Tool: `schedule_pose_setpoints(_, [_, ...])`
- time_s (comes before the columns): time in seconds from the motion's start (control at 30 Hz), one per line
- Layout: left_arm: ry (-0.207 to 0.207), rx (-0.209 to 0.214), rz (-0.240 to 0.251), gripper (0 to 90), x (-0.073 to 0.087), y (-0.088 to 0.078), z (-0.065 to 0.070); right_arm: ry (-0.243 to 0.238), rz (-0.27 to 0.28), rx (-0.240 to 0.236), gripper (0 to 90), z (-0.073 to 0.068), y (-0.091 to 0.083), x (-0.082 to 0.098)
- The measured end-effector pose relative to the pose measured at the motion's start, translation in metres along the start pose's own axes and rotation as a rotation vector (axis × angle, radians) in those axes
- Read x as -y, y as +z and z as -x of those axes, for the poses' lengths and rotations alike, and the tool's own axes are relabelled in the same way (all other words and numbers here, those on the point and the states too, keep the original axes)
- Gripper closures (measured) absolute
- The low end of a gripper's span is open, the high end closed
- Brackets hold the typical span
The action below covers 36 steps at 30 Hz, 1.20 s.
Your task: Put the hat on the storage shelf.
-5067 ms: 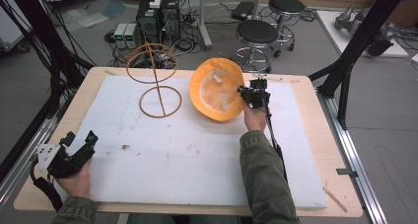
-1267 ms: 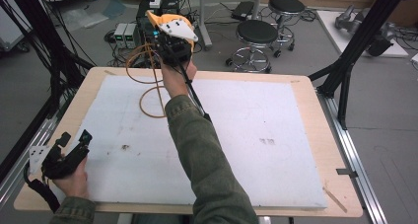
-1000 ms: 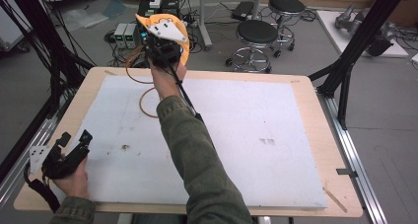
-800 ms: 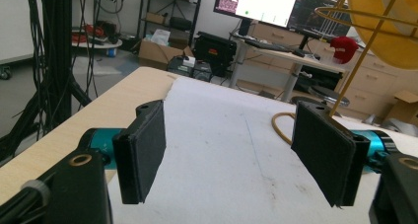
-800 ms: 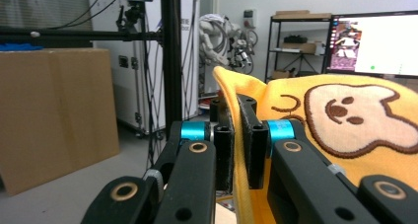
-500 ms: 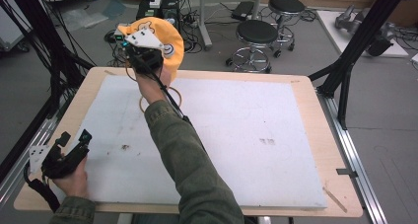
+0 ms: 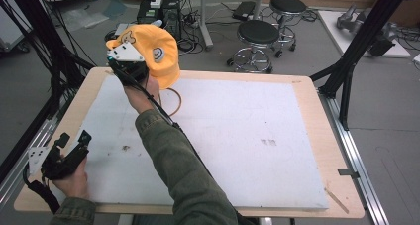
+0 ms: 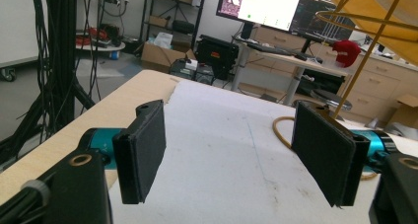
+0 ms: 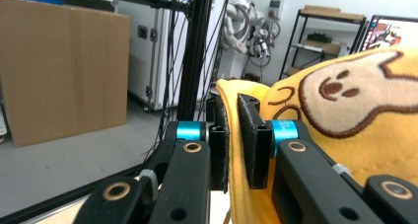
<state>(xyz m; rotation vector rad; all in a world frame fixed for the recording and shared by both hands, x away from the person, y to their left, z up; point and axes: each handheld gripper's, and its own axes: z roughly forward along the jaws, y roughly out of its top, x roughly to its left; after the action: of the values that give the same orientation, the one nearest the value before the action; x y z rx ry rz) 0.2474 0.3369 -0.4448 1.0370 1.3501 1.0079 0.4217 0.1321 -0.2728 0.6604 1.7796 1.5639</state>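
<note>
Two grippers are in play in the high view, and the right gripper (image 7: 130,66) at upper left of the frame does the work: it holds the orange hat (image 7: 151,56) up over the far left corner of the table (image 7: 307,136), above the wire stand (image 7: 171,100), whose base ring peeks out just below the hat near the hand. The left gripper (image 7: 69,150) sits at lower left of the frame, low over the white mat (image 7: 237,136), well apart from the hat.

Left gripper view: both black pads (image 8: 143,150) stand wide apart with nothing between them. At upper right of the frame the stand's upright wire and top ring (image 8: 345,21) rise under the yellow underside of the hat, so the crown looks nearly over the ring but not settled.

Right gripper view: the jaws are almost together, pinching a fold of the hat's edge (image 9: 231,150) at frame centre, with the embroidered face at right.

To do this step well, I judge the hat should be lowered with its opening centred over the top ring and kept level, so the light stand does not tip. Let go only once the crown rests on the ring. The idle gripper could steady the base if it wobbles.
</note>
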Motion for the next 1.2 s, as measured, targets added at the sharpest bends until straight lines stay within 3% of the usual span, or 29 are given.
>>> schedule_pose_setpoints(0.33, [0.001,0.003,-0.002,29.3,0.0,0.001,0.0,0.025,-0.014,0.018,82.4,-0.012,0.011,0.018])
schedule_pose_setpoints(0.8, [-0.005,0.007,-0.003,29.3,0.001,0.002,0.001,0.02,-0.019,0.07,80.3,-0.022,0.018,0.039])
schedule_pose_setpoints(1.07, [-0.004,0.008,-0.005,29.3,0.001,0.002,0.001,0.023,-0.019,0.058,77.3,-0.023,0.018,0.04])
schedule_pose_setpoints(1.2, [-0.003,0.009,-0.007,29.3,0.001,0.002,0.001,0.009,-0.05,0.07,72.8,-0.024,0.02,0.042])
